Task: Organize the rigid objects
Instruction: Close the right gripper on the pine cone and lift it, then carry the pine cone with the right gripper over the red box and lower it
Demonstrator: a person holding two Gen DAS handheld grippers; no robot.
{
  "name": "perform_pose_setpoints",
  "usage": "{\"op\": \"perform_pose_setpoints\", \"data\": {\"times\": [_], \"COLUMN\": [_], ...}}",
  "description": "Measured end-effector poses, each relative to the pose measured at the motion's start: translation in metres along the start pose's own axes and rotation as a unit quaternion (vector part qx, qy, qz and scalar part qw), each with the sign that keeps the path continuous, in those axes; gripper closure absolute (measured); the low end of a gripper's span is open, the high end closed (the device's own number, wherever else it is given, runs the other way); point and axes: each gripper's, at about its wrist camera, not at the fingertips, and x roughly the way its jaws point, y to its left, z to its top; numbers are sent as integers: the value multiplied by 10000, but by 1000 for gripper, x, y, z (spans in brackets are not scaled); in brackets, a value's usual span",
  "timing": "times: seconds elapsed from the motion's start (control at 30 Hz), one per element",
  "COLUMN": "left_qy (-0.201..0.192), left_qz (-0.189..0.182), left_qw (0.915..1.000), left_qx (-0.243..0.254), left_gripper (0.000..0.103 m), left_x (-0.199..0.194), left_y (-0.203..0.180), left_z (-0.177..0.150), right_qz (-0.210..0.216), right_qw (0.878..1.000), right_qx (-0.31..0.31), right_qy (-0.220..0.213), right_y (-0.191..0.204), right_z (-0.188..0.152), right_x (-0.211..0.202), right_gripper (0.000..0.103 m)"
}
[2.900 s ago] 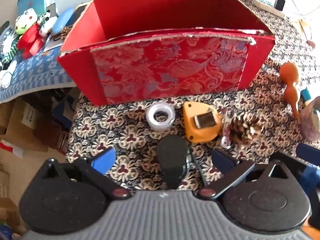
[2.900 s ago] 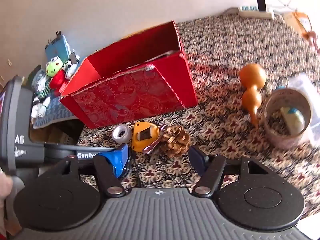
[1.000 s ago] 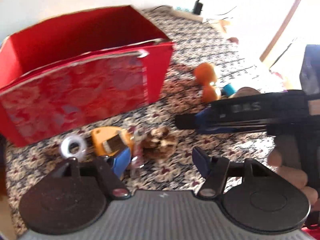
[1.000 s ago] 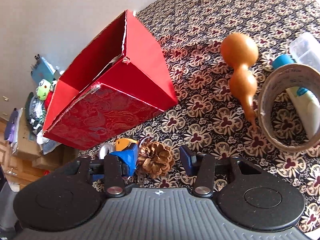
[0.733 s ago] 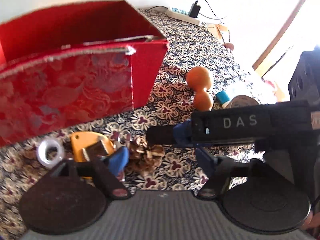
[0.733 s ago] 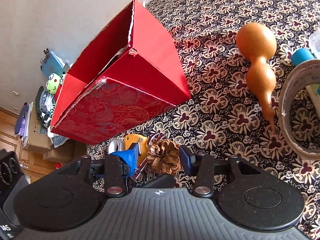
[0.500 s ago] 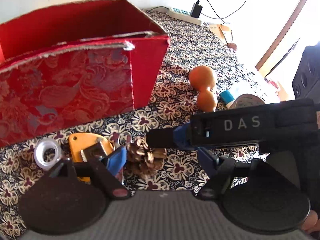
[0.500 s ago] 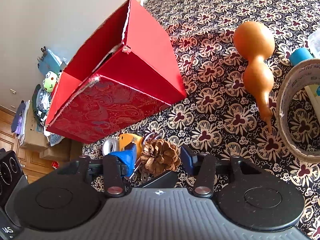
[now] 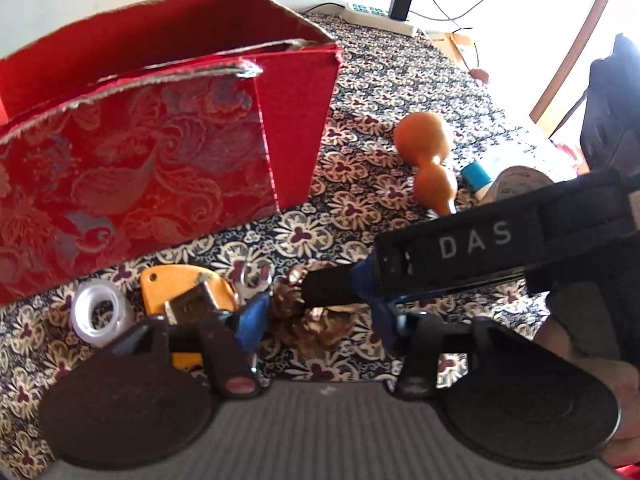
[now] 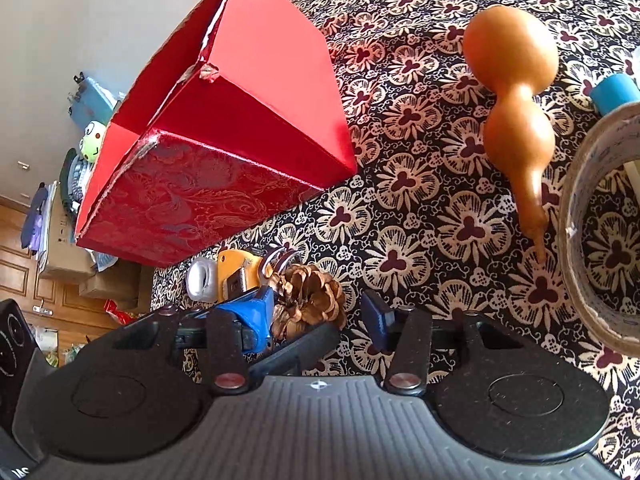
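Observation:
A brown pine cone point(image 9: 316, 320) lies on the patterned cloth, in front of the red brocade box point(image 9: 132, 176). My left gripper point(image 9: 318, 322) is open, its blue pads on either side of the cone. In the left wrist view the right gripper, marked DAS, reaches in from the right, one black finger over the cone. In the right wrist view the pine cone point(image 10: 310, 296) sits just ahead of my open right gripper point(image 10: 316, 316), near its left pad. I cannot tell whether any finger touches the cone.
An orange tape measure point(image 9: 180, 292), a clear tape roll point(image 9: 100, 314) and a key ring point(image 9: 252, 274) lie left of the cone. An orange gourd point(image 10: 512, 112), a big tape roll point(image 10: 592, 220) and a blue cap point(image 10: 614, 92) lie to the right. A power strip point(image 9: 380, 20) sits far back.
Both grippers have closed in on the pine cone. The left swung right from the tape roll and tape measure; the right dropped lower, and its finger now lies over the cone.

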Motion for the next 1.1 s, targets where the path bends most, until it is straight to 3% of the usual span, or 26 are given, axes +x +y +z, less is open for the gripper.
{"op": "perform_pose_setpoints", "data": {"times": [0.27,0.43,0.57,0.73,0.9,1.0,1.1], "left_qy": [-32,-272,-688,-1274,-1759,-1835,-1673], "left_qz": [-125,-346,-505,-489,-295,-117,-48], "left_qw": [9999,9990,9961,9898,9825,9815,9852], "left_qx": [7,104,227,418,532,538,367], "left_gripper": [58,58,59,60,60,60,60], "left_x": [-8,-34,-65,-105,-133,-132,-113], "left_y": [0,-3,-6,1,27,51,81], "left_z": [0,10,27,64,113,136,152], "right_qz": [7,63,118,183,177,140,59], "right_qw": [9996,9992,9969,9888,9726,9651,9635], "right_qx": [-265,-310,-533,-1074,-1850,-2180,-2328], "right_qy": [-81,-242,-572,-1019,-1396,-1445,-1319], "right_y": [9,19,40,83,135,158,174], "right_z": [-2,2,10,37,79,105,128], "right_x": [-8,-33,-64,-93,-96,-80,-51], "right_gripper": [82,87,88,88,88,88,88]}}
